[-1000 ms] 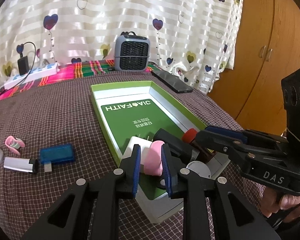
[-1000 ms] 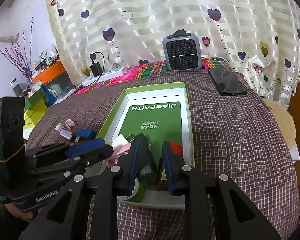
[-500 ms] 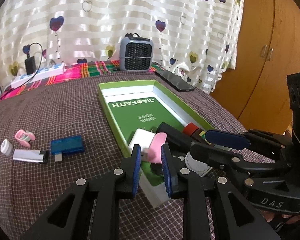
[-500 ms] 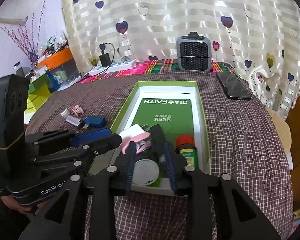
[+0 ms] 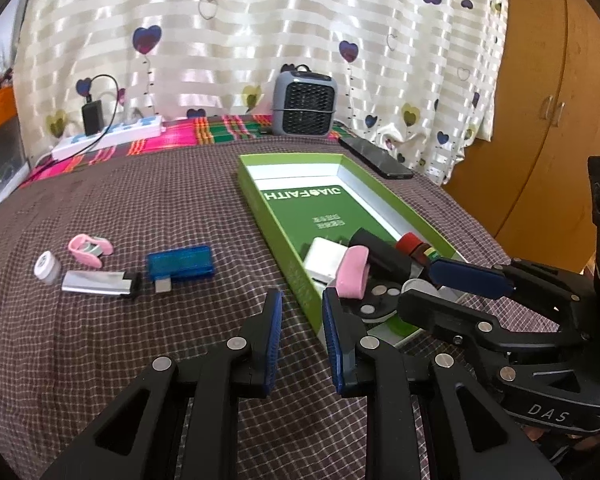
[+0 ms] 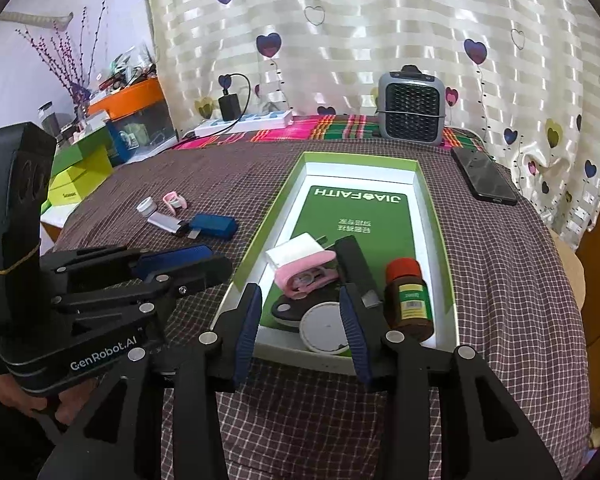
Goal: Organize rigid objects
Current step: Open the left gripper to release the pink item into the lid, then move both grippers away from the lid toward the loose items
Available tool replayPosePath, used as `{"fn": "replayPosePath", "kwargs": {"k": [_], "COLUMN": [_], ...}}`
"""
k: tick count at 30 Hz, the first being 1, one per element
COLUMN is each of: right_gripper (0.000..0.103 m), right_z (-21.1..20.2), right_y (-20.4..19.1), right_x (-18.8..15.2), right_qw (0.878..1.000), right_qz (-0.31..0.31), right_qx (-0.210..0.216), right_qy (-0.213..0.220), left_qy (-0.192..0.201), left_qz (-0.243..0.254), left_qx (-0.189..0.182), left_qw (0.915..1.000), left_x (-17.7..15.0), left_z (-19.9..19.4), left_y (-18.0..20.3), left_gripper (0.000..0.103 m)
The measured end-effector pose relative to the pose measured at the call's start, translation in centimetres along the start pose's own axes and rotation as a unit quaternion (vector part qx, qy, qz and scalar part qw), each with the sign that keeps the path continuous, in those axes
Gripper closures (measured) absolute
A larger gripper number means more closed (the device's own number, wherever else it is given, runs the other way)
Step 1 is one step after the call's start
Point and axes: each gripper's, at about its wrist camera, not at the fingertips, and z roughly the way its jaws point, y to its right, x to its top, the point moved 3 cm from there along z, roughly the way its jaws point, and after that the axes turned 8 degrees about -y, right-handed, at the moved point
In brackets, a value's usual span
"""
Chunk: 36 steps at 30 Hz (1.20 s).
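My green box (image 6: pixel 444 216) holds a brown bottle (image 6: pixel 408 300), pink clip (image 6: pixel 304 274), white charger (image 6: pixel 294 252) at its near end; both my left gripper (image 5: pixel 300 304) and right gripper (image 6: pixel 300 308) are spread, empty.

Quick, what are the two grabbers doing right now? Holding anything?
Left gripper: open, holding nothing, over the cloth beside the green box.
Right gripper: open, holding nothing, above the box's near end.

The right gripper (image 6: pixel 300 320) hangs with jaws apart and empty over the near end of the green box (image 6: pixel 436 216), which holds a brown bottle (image 6: pixel 408 300), pink clip (image 6: pixel 304 272) and white disc (image 6: pixel 324 330). The left gripper (image 6: pixel 204 260) hovers beside it.
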Motion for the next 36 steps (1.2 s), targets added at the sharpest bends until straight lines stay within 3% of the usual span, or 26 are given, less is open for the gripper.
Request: {"fn": "replayPosePath", "kwargs": {"k": [36], "right_gripper": [0.059], "right_z": [-0.3], "right_y": [-2.8], "right_x": [0.0], "right_qw": [0.999], "right_qz": [-0.03], "right_qx": [0.011], "right_qy": [0.01], "left_qy": [-0.005], "left_qz": [-0.025], "left_qx": [0.026], "left_qw": [0.9993], "left_x": [-1.6], "left_z": [-1.7], "left_y": [-2.3], "left_gripper": [0.083]}}
